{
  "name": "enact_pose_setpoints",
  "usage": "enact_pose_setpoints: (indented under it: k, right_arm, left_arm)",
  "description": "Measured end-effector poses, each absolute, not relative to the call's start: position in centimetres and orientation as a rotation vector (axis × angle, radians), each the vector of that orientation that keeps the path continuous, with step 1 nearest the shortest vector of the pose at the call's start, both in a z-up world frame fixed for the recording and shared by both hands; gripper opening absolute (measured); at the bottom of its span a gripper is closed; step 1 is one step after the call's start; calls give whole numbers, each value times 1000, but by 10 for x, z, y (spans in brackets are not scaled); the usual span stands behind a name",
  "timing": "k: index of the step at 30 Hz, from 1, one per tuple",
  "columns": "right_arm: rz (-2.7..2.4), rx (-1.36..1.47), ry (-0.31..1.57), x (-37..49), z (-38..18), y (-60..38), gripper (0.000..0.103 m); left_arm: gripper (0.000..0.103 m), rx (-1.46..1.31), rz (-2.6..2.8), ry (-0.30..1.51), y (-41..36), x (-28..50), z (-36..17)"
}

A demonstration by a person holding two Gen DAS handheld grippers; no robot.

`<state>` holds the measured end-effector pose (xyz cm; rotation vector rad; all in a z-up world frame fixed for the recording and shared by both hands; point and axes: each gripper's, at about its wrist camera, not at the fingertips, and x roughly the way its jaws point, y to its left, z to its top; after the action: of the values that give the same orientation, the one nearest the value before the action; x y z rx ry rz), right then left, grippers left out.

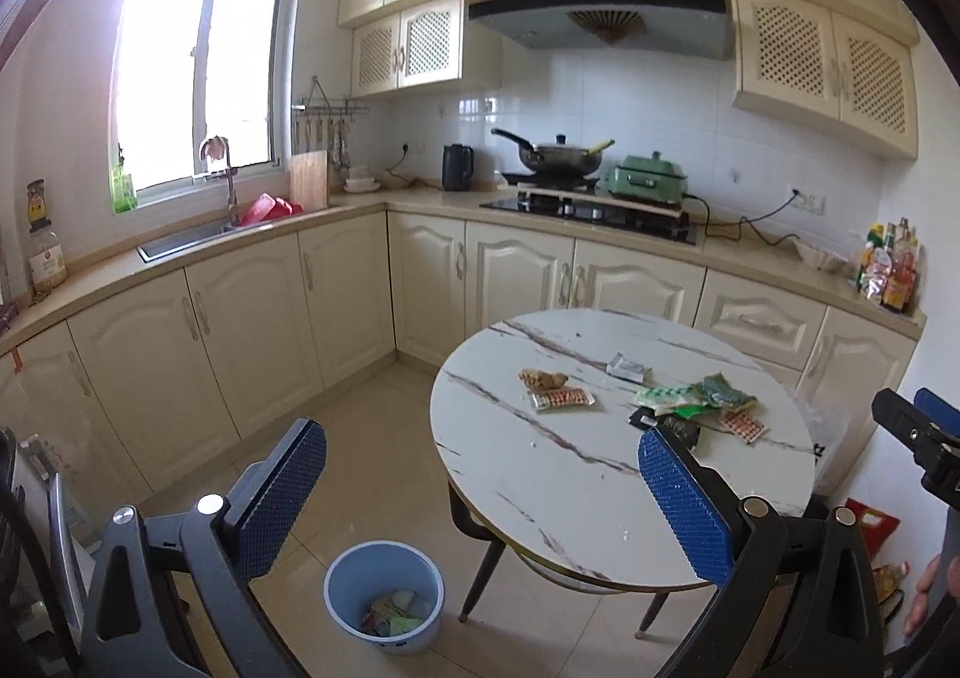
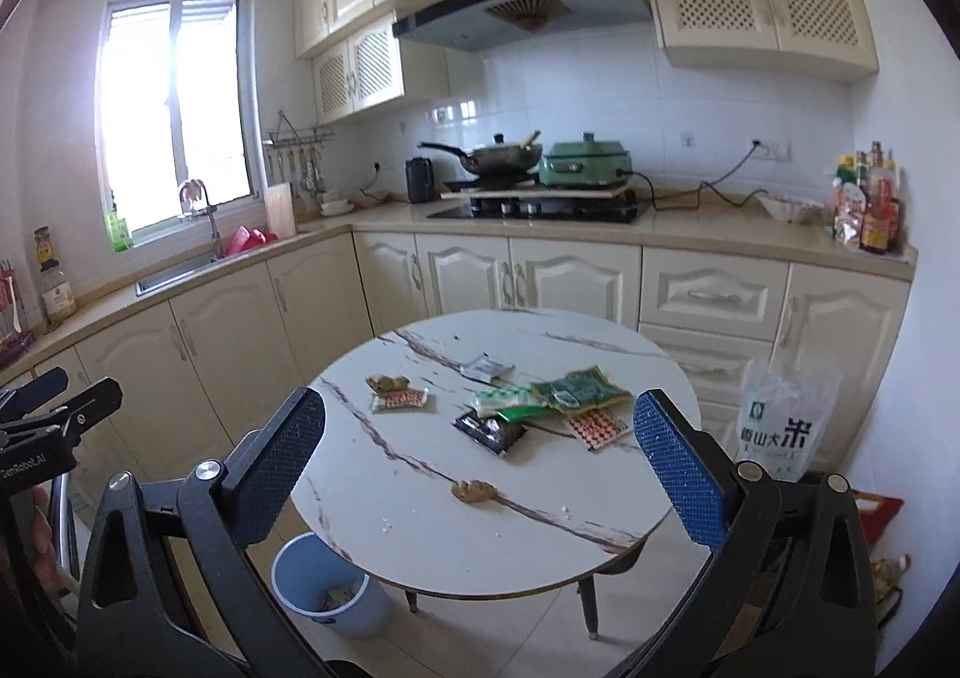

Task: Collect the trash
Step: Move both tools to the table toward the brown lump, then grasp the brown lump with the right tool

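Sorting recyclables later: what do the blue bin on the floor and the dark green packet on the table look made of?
The round pale-blue waste bin looks like smooth moulded plastic, matte with a lighter rim. The dark green snack packet looks like thin glossy plastic film, judging by its wrinkles and glints; a foil lining cannot be ruled out.

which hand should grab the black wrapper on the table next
Right, probably. The right tongs are open with the black wrapper centred between them; the left tongs aim left of it.

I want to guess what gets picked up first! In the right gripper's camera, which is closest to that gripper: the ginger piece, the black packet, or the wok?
1. Ginger piece, table's near edge.
2. Black packet, mid-table.
3. Wok, far on the stove.
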<state>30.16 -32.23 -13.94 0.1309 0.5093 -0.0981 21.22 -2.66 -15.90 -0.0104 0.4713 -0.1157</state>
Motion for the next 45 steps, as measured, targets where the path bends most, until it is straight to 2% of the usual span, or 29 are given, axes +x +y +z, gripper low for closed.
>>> enact_pose_setpoints:
  k: [8,13,18,20,22,24,29,30,31,32,33,40,45]
  right_arm:
    - [-114,184,719,354,-223,-355,103]
    - [-22,145,878,399,-278,-339,103]
    - [31,90,970,434,-310,-325,100]
    - [34,65,993,442,-315,-323,95]
    - [36,43,1017,450,-320,-324,76]
    - [47,34,1040,456,-323,-325,71]
    - [111,6,1044,465,-324,-327,67]
    - [133,3,1038,465,-324,-326,59]
    - [150,3,1032,466,-323,-326,41]
    - [152,-4,1031,467,-323,-326,31]
    - [157,-12,1031,467,-323,-327,27]
    - [182,26,1000,466,-320,-337,26]
    - [186,52,925,483,-295,-346,26]
  left_arm:
    - [102,31,-165,612,-55,312,-166]
    - [102,46,-156,667,-50,367,-172]
    - [102,35,-146,700,-39,411,-176]
    - [102,30,-148,708,-38,426,-179]
    - [102,24,-153,715,-37,438,-181]
    - [102,17,-161,721,-36,449,-184]
    - [102,10,-180,734,-38,467,-196]
    - [102,7,-189,736,-38,470,-198]
    - [102,6,-195,740,-37,471,-201]
    - [102,5,-196,742,-37,471,-203]
    - [102,7,-195,743,-36,472,-204]
    - [102,14,-206,750,-41,477,-216]
    - [102,0,-247,776,-51,511,-220]
